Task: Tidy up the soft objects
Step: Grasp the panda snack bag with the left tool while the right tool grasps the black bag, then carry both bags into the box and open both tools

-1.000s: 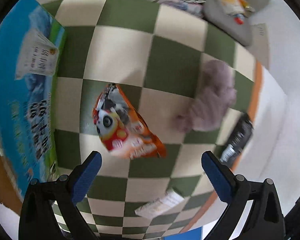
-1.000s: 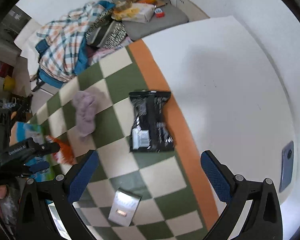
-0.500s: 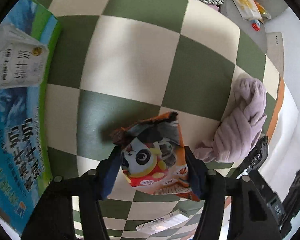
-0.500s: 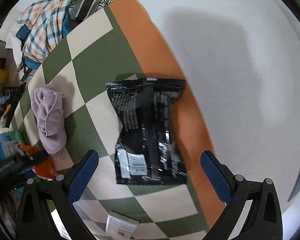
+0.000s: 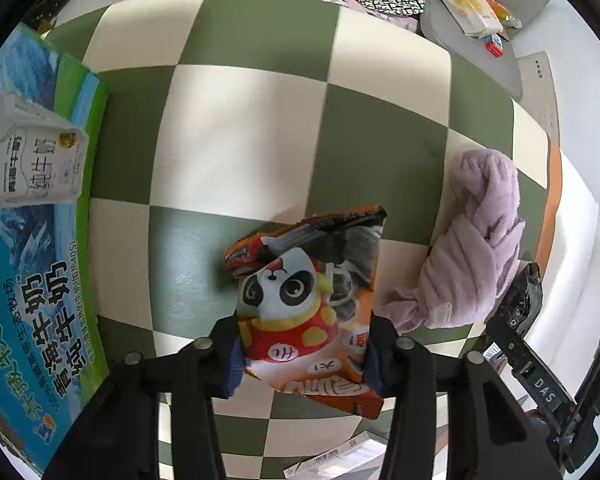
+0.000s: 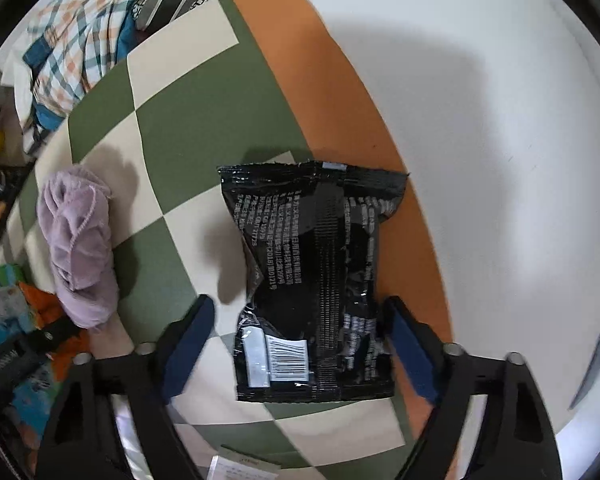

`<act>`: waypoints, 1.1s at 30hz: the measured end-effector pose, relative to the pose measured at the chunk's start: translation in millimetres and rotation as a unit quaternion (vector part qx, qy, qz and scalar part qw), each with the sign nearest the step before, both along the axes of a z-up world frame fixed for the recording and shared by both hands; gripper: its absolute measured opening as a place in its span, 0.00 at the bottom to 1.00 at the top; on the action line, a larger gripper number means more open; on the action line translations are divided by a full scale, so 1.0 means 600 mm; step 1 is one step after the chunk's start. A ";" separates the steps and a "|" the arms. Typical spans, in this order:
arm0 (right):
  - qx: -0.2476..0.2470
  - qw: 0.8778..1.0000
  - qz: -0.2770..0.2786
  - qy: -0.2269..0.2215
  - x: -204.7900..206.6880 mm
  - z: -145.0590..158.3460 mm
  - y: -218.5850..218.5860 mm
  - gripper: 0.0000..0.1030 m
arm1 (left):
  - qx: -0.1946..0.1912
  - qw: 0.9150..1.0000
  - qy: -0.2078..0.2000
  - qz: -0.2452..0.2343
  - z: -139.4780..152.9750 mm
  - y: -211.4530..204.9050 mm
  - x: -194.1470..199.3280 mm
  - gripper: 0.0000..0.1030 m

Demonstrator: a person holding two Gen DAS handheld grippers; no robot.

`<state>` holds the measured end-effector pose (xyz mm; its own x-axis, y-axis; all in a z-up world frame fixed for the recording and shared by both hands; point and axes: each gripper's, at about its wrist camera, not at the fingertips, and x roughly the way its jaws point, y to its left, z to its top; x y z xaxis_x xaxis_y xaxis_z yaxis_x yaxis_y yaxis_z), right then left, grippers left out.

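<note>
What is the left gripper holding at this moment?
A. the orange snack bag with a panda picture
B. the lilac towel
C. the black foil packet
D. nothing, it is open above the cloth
A: in the left wrist view the left gripper is closed on both sides of the orange snack bag with a panda picture.

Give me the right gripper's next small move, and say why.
Probably close. The right gripper is open with its fingers on either side of the black packet, which lies flat on the checked mat. The left gripper already grips the panda snack bag.
</note>
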<state>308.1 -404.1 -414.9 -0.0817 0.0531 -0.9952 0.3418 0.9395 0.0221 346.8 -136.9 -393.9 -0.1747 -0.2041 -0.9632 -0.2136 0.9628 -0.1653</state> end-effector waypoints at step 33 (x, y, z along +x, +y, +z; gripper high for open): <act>0.117 0.976 0.084 -0.160 -0.188 0.336 0.223 0.47 | -0.076 0.971 -0.206 -0.092 0.358 0.108 -0.208 0.36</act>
